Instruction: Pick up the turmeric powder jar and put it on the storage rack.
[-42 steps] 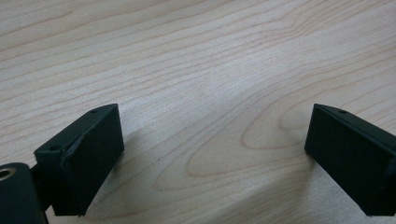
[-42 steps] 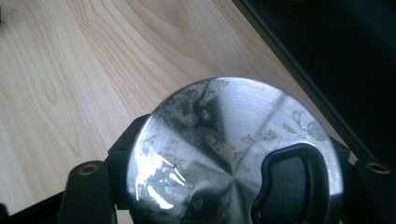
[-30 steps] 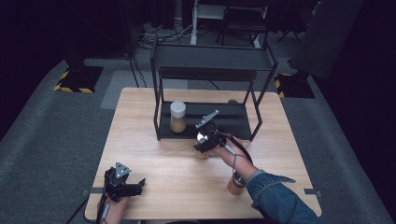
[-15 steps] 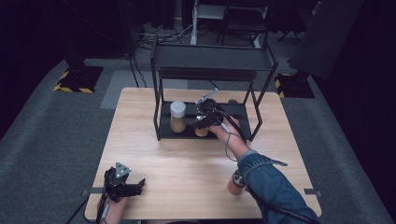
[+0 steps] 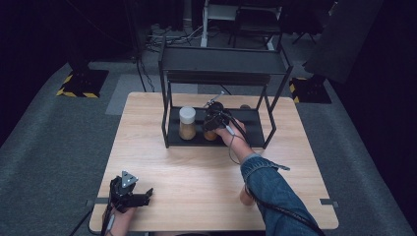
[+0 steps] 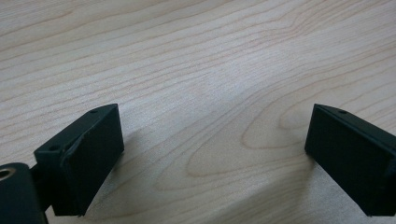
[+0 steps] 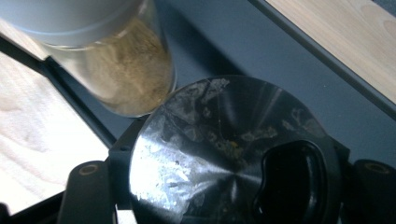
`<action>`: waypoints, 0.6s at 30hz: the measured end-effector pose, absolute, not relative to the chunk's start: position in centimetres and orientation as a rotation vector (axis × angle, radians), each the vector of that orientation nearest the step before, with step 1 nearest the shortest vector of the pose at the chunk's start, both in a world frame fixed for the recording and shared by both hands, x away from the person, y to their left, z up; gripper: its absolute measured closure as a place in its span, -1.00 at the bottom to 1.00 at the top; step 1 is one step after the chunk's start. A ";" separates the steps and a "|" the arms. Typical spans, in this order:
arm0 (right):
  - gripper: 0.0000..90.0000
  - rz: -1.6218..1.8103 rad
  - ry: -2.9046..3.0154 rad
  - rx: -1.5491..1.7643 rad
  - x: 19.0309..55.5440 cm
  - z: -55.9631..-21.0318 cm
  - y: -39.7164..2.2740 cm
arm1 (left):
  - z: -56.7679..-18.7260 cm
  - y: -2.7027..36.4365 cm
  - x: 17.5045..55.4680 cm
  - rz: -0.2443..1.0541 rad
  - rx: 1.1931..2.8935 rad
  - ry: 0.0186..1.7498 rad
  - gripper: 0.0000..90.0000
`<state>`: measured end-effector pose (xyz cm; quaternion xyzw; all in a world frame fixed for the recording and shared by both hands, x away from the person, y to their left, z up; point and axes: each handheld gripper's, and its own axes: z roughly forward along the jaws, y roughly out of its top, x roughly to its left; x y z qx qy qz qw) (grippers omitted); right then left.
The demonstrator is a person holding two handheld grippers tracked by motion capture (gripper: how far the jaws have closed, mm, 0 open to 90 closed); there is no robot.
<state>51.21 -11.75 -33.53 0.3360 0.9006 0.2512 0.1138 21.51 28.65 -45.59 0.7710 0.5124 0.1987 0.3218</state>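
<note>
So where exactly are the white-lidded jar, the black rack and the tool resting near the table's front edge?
jar [image 5: 187, 123]: high view, on its glass side below the white lid.
rack [image 5: 223, 60]: high view, on its top shelf.
left tool [image 5: 145, 195]: high view, between its open tips, low on the wooden table [image 5: 196, 167].

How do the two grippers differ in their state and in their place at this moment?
The left gripper is open with nothing between its jaws; the right gripper is shut on a black-lidded jar. The left one lies low near the table's front edge; the right one reaches into the black rack, beside a white-lidded jar. A hand holds each.
</note>
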 end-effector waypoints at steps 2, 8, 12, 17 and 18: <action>-0.30 0.737 2.640 0.998 51.4 -33.8 -11.8 | -45.6 28.6 21.5 0.522 2.025 1.346 -0.90; -0.31 0.751 2.640 1.036 51.8 -34.2 -12.1 | -45.6 28.6 21.5 0.523 2.025 1.345 -0.90; -0.53 0.835 2.618 1.075 51.7 -34.0 -13.4 | -45.6 28.6 21.5 0.523 2.025 1.345 -0.90; -0.70 0.917 2.582 1.042 49.8 -32.3 -15.3 | -45.6 28.6 21.5 0.525 2.024 1.346 -0.90; -0.71 0.931 2.573 1.027 49.3 -31.9 -15.8 | -45.6 28.6 21.5 0.523 2.024 1.347 -0.90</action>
